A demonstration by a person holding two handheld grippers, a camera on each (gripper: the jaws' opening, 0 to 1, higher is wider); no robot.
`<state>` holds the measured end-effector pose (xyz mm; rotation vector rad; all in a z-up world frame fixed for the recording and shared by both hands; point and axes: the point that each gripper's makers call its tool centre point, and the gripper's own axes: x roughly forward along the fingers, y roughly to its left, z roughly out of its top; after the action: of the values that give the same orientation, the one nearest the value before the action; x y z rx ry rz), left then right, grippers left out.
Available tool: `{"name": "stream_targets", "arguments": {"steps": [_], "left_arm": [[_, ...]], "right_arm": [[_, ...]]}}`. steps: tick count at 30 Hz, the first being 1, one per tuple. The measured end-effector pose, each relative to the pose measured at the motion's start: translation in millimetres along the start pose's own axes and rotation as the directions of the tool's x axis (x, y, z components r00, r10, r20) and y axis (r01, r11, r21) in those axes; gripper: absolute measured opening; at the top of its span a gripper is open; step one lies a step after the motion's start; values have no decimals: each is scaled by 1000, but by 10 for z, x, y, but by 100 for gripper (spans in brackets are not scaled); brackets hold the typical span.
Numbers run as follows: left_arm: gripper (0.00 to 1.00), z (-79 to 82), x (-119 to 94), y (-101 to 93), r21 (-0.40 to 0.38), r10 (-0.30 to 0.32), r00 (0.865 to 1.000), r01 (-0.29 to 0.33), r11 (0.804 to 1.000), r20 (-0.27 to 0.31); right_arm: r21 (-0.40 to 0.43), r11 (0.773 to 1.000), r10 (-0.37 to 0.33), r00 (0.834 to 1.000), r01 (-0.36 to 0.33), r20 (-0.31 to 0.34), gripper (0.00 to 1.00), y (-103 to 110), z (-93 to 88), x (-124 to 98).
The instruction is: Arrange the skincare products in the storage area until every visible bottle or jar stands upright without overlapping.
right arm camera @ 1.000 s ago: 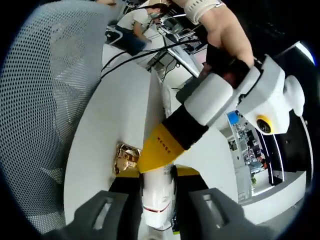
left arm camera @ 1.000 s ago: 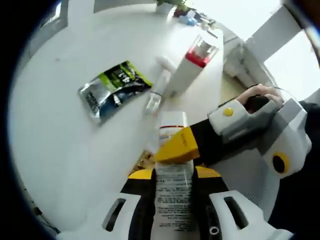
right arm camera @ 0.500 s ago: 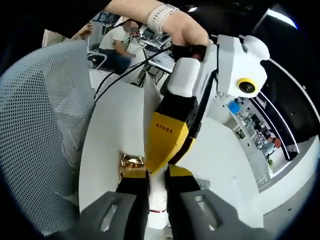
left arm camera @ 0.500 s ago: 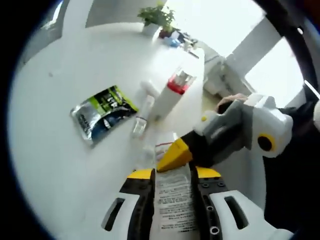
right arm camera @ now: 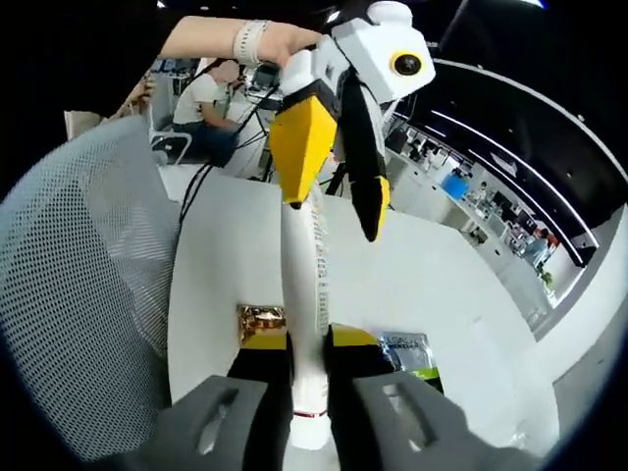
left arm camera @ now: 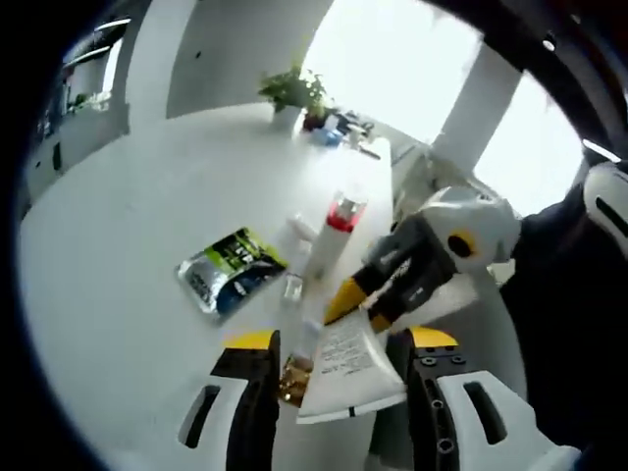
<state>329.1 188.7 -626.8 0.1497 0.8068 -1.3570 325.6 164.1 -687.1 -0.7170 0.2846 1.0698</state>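
Observation:
A white tube with a red line near its cap stands up between my right gripper jaws, which are shut on its lower part. In the left gripper view the same tube's flat crimped end points at the camera, with the right gripper pinching it from the right. My left gripper is open, its jaws wide on either side of the crimped end and apart from it. In the right gripper view the left gripper hangs above, a hand holding it, jaws spread beside the tube's top.
On the white table lie a green-black sachet, a white bottle with a red collar, a small white tube and a clear vial. A gold item sits near the edge. A mesh chair stands beside.
My left gripper has opened off the tube's crimped end and drawn back from it. The right gripper keeps its hold on the tube. Both views have tilted.

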Motion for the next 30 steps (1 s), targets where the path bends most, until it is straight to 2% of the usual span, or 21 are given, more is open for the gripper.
{"name": "stream_targets", "arguments": {"steps": [1,2,4,6,8,10,14,16,18,20,23,25,26,27,30], "left_arm": [[49,6,-27,4,14,3,1000,-4,1000,10],[51,48,-63,12,22,9,999,-10,1000,47],[53,73,-115,1,9,1,997,-1,1000,81],[53,53,-141,-24,2,-18,996,18,1000,91],[53,37,-150,-30,10,-21,995,20,1000,101],[52,9,-149,-35,10,-31,994,31,999,105],[54,35,-119,-32,20,-37,987,34,999,154],[53,59,-97,-63,50,-63,982,55,997,177],[54,132,-82,-201,35,-152,960,148,988,233],[53,218,-81,-212,53,-158,945,149,987,286],[45,256,-44,-244,127,-171,939,139,982,299],[40,310,-25,-293,152,-190,928,148,977,320],[38,371,-33,-348,154,-220,912,176,972,347],[36,413,-40,-367,159,-231,901,184,970,366],[32,444,-35,-392,158,-250,895,205,966,368]], "right_arm": [[13,1000,6,1000,-6,-2,9,1,-4,0],[22,1000,4,1000,-4,-3,9,-3,-13,2],[48,999,7,1000,-7,2,9,-8,-33,-5],[79,997,8,1000,-9,19,9,-16,-35,-20],[135,991,16,998,-24,59,9,-13,17,-40],[174,984,19,997,-31,71,10,-31,33,-58],[228,971,32,987,-68,159,10,-34,162,-121],[242,967,39,982,-85,186,10,-37,214,-161],[281,954,38,973,-103,228,10,-43,283,-218],[317,939,43,959,-135,282,10,-43,361,-286],[345,923,55,945,-172,323,10,-37,424,-346],[357,914,65,938,-193,341,10,-21,446,-370],[360,912,67,937,-197,343,10,-15,448,-373],[362,910,69,934,-204,351,10,-6,454,-385],[384,896,68,925,-221,373,11,5,473,-411]]}}
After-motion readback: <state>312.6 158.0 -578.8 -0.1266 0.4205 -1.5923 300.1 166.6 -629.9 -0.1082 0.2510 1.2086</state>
